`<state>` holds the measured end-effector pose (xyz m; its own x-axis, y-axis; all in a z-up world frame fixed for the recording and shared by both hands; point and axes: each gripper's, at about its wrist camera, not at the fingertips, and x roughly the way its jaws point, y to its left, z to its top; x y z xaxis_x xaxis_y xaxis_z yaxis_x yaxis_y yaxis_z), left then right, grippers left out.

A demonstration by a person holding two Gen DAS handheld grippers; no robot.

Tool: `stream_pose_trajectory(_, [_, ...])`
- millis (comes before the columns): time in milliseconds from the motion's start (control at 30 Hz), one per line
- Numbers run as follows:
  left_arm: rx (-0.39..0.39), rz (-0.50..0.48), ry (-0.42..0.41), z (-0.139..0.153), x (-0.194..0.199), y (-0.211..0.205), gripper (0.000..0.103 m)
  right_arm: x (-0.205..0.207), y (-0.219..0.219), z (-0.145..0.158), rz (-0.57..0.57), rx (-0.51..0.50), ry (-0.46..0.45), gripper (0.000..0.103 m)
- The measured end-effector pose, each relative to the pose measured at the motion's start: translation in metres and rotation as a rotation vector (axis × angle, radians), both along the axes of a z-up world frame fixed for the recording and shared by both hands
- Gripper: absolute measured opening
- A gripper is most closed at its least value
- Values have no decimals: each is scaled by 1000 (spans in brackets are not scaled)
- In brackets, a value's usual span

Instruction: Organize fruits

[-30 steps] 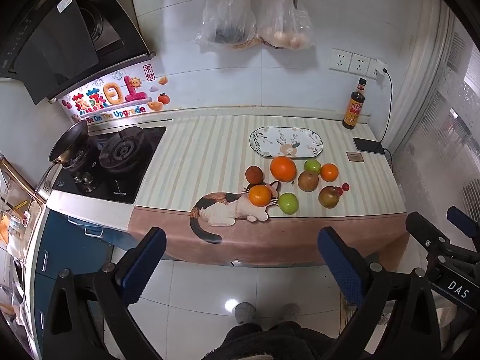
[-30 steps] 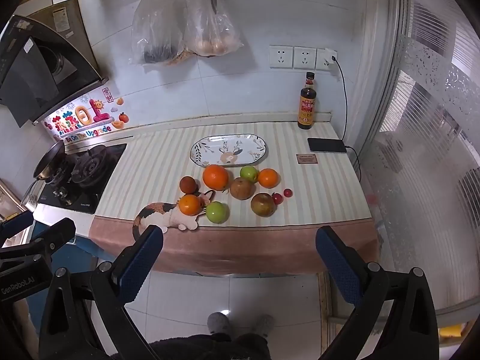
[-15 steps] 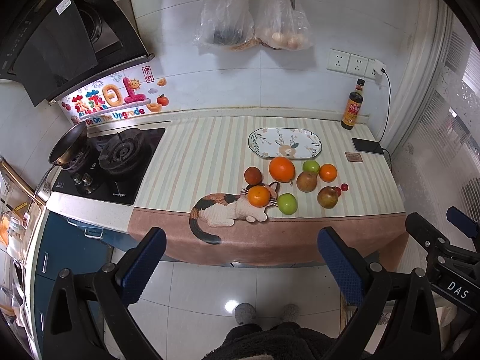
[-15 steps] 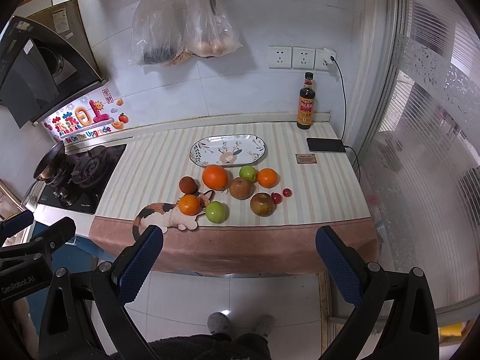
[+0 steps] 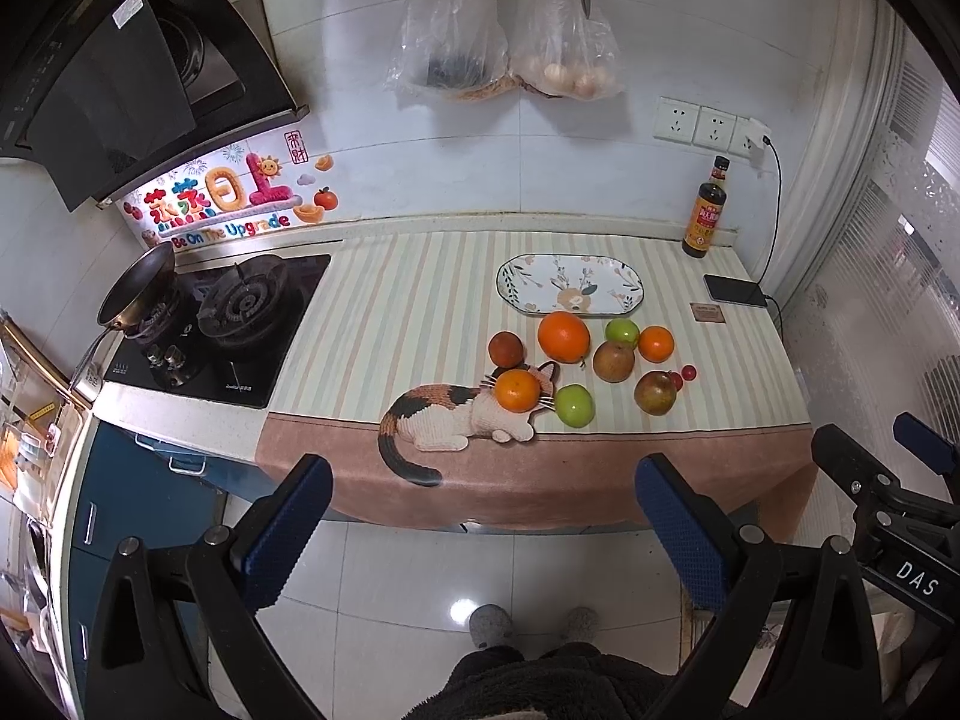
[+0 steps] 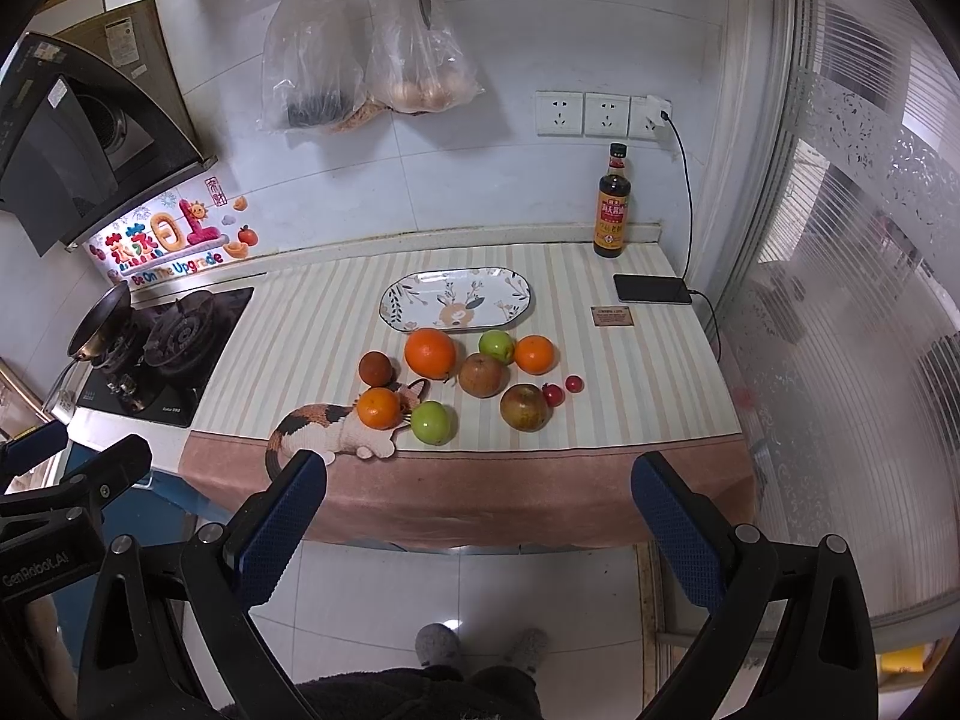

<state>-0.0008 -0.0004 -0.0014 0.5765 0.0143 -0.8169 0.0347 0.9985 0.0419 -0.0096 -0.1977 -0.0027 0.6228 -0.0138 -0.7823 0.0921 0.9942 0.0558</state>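
Both the left hand-held gripper (image 5: 483, 513) and the right hand-held gripper (image 6: 477, 507) are wide apart and empty, and the big orange (image 6: 429, 353) looks round, firm and rolly, so pinch its middle.

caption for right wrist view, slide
Open right tool faces loose fruit before an empty oval plate on the counter.

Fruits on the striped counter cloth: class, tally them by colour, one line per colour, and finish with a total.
Orange: 3
Green: 2
Brownish: 3
Small red: 2
Total: 10
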Motion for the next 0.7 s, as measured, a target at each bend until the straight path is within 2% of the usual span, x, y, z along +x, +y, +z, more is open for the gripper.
stream_pose_trajectory(700, [-1, -1, 0, 2, -2, 2, 103, 0, -2, 0, 1, 0, 0, 103])
